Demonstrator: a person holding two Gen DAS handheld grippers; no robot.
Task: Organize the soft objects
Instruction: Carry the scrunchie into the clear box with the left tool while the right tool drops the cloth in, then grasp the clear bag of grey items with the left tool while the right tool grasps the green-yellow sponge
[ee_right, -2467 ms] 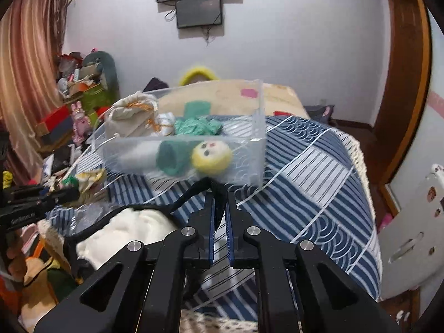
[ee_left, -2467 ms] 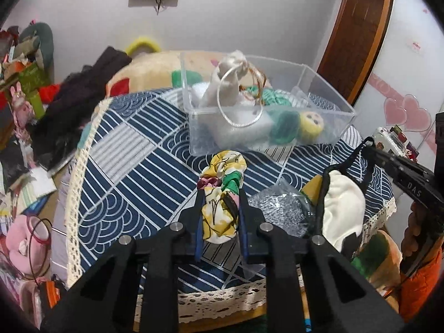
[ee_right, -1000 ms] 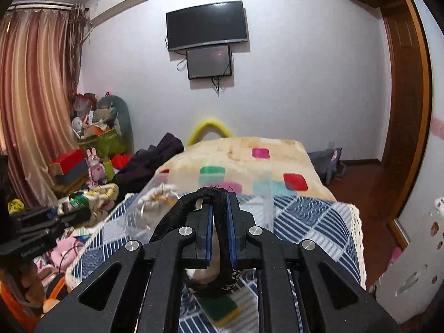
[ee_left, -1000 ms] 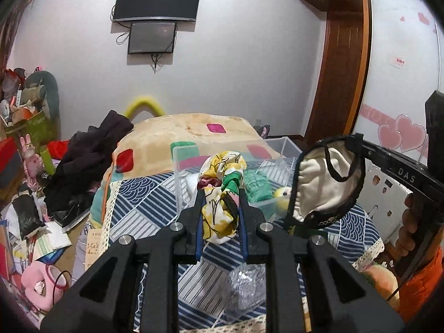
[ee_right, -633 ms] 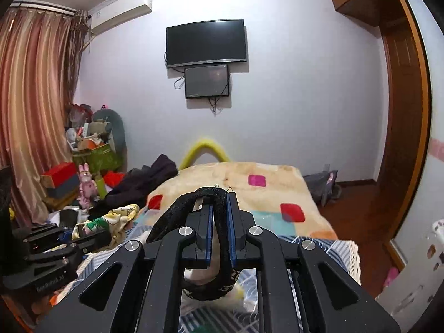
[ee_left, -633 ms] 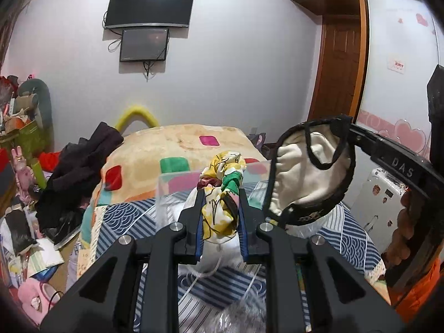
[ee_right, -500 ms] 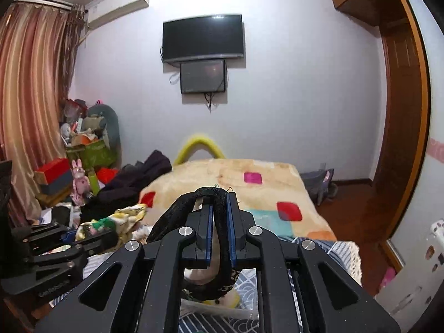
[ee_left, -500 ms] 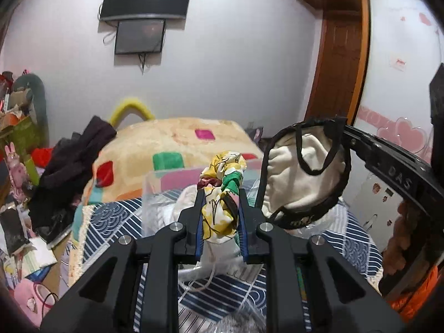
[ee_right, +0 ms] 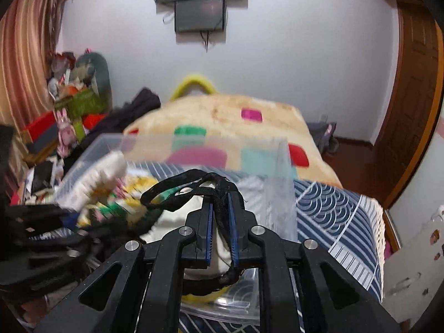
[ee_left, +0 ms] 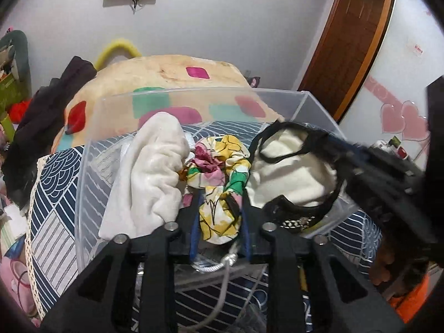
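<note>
A clear plastic bin (ee_left: pixel 91 149) sits on the blue patterned tabletop (ee_left: pixel 52 166). My left gripper (ee_left: pixel 219 211) is clamped on the floral scrunchie (ee_left: pixel 219 166) above the bin, beside a white plush (ee_left: pixel 155 172); my right gripper (ee_right: pixel 221 222) pinches the black-strapped cream mask (ee_left: pixel 294 172) over the bin too

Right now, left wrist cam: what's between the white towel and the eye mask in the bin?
The floral scrunchie, held in the left gripper, sits between the white towel and the eye mask, shown in the left wrist view.
</note>
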